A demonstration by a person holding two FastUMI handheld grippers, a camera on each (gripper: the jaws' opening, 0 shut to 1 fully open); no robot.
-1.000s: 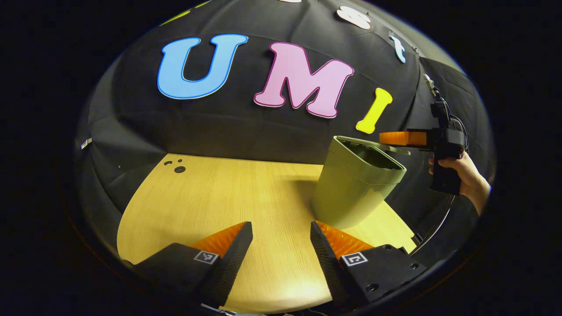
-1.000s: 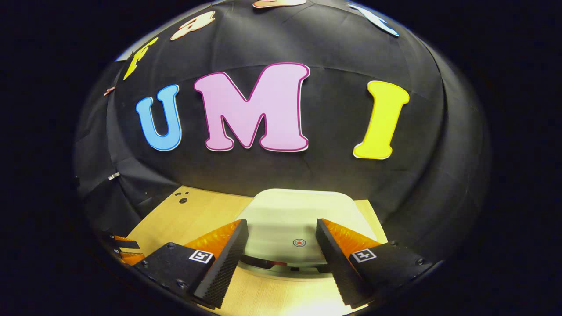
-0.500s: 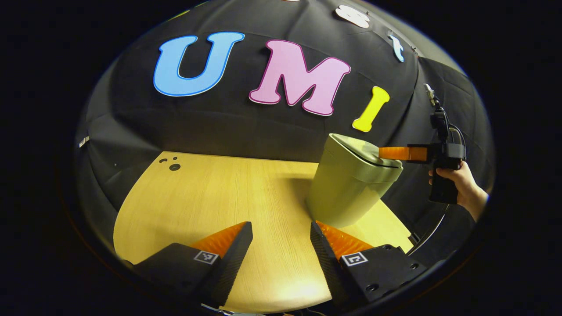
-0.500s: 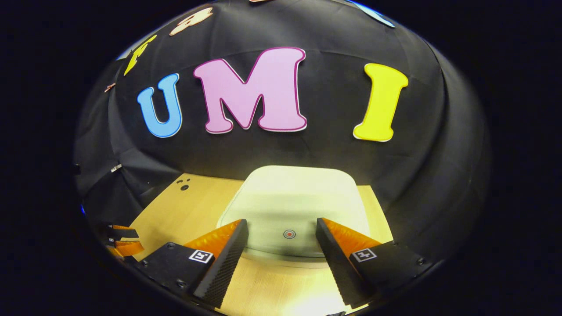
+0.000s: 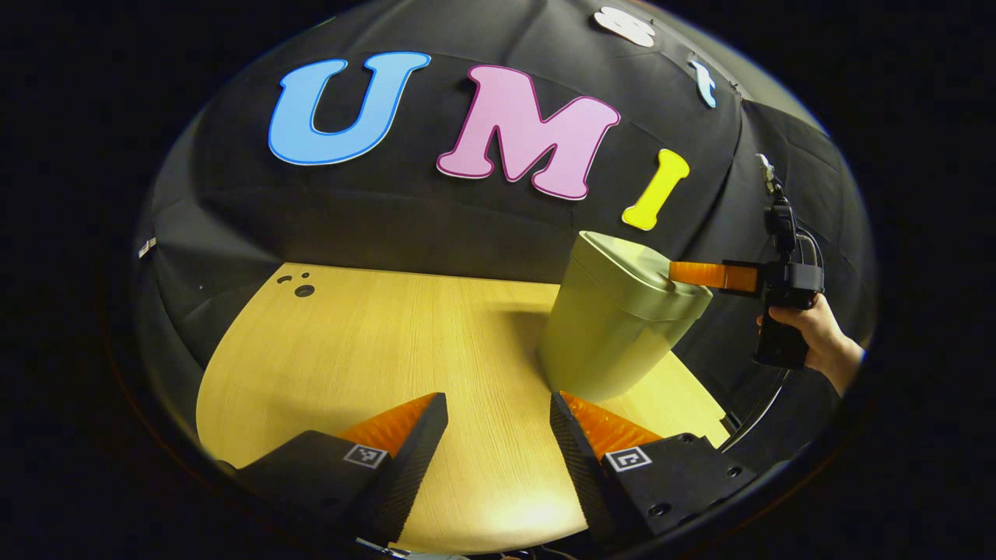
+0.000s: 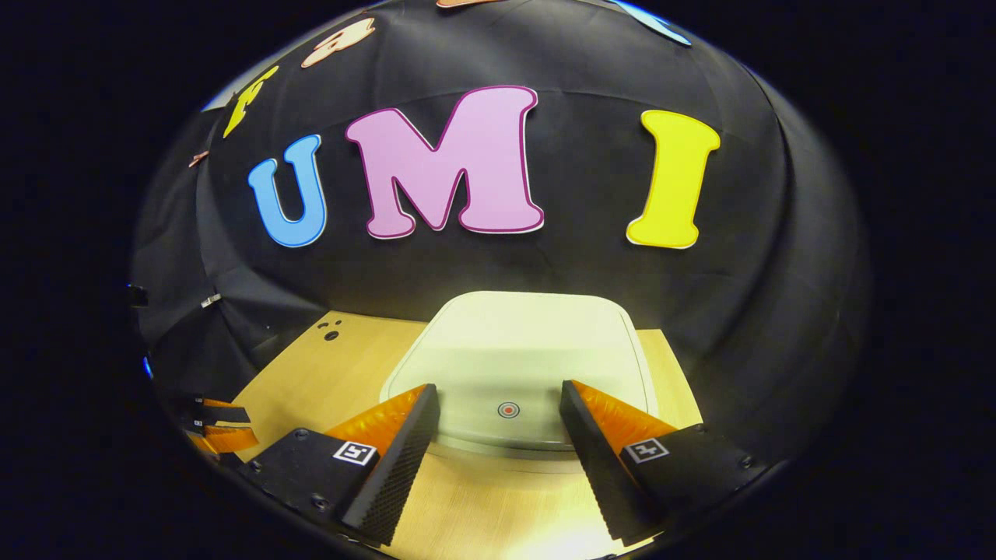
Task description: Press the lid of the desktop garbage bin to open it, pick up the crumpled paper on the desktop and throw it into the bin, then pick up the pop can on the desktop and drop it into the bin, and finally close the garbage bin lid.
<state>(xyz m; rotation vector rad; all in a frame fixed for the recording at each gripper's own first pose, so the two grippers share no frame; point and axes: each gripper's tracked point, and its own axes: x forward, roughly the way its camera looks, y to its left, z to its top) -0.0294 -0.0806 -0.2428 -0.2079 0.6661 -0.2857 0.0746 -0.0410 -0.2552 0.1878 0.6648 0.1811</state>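
Note:
The pale green desktop bin (image 5: 611, 334) stands at the right of the wooden table (image 5: 350, 350) with its lid (image 5: 630, 260) down flat. In the right gripper view the lid (image 6: 529, 350) lies just ahead, with a small red dot (image 6: 508, 409) near its front edge. My right gripper (image 6: 498, 424) is open, its fingers over the lid's front part on either side of the dot. From the side, the right gripper (image 5: 675, 273) rests at the lid's right edge, held by a hand (image 5: 817, 338). My left gripper (image 5: 498, 432) is open over bare table, left of the bin.
The black cloth wall closes the table's far side right behind the bin. Small dark holes (image 5: 303, 290) mark the far left corner of the table. The left gripper (image 6: 226, 426) sits low at the far left of the right gripper view.
The bin lid, open a second ago, has swung down shut. The right gripper came down with it onto the lid's front. The left gripper has barely drifted.

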